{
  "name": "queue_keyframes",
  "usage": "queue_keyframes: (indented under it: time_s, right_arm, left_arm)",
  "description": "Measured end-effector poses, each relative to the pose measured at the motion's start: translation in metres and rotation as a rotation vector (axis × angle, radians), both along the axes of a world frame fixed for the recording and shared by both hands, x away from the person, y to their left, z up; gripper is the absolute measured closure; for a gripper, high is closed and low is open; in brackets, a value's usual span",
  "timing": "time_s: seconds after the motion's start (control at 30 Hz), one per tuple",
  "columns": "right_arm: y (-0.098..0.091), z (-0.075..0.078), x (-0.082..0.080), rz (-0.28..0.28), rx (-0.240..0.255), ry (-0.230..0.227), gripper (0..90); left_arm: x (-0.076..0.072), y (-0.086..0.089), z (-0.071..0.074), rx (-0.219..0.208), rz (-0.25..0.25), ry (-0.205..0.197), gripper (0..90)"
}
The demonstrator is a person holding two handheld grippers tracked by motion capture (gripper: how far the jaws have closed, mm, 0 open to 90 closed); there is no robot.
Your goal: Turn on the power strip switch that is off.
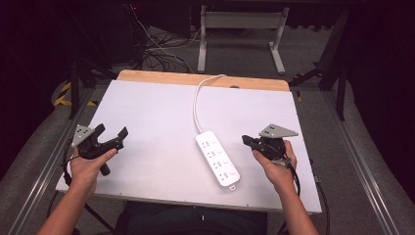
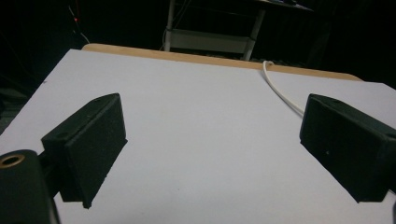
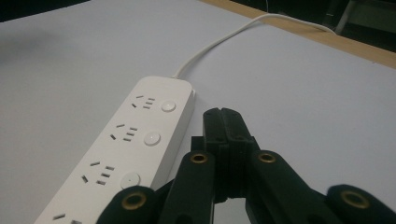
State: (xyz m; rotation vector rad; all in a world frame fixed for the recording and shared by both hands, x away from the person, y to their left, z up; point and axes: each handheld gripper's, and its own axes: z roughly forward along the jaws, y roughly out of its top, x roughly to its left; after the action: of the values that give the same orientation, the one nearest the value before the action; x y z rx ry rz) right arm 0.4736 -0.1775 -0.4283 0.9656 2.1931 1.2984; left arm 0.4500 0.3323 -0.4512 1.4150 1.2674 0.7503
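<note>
White power strip (image 1: 218,158) with four sockets, round buttons, white cord (image 1: 197,105).

Between your two grippers, one obstacle: the power strip (image 1: 218,158) lying right of centre on the white board (image 1: 156,122), its cord (image 1: 198,105) running to the far edge. Left of it, open board; your right gripper (image 1: 246,140) sits just beside the strip.
</note>
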Motion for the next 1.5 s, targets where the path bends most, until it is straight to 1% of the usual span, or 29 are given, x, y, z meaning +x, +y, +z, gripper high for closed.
queue_keyframes:
  time_s: [0.13,0.43,0.6,0.97,1.03,1.5]
  right_arm:
    - [0.004,-0.001,0.0,0.012,-0.008,0.005,90.0]
    - [0.007,-0.002,0.001,0.028,-0.017,0.008,90.0]
    - [0.01,-0.004,0.001,0.048,-0.02,0.013,90.0]
    - [0.014,-0.006,0.001,0.071,-0.029,0.027,90.0]
    - [0.016,-0.007,0.001,0.085,-0.031,0.031,90.0]
    - [0.023,-0.012,0.001,0.124,-0.05,0.053,90.0]
  left_arm:
    - [0.0,0.0,0.0,0.001,0.0,0.001,7.7]
    - [0.0,0.0,0.0,0.002,-0.001,0.001,7.6]
    - [0.0,0.0,0.0,0.004,0.0,0.001,7.7]
    - [0.001,0.0,0.0,0.005,0.0,0.001,7.6]
    - [0.001,0.0,0.0,0.006,0.0,0.002,7.6]
    - [0.001,0.0,-0.001,0.005,0.001,0.004,7.6]
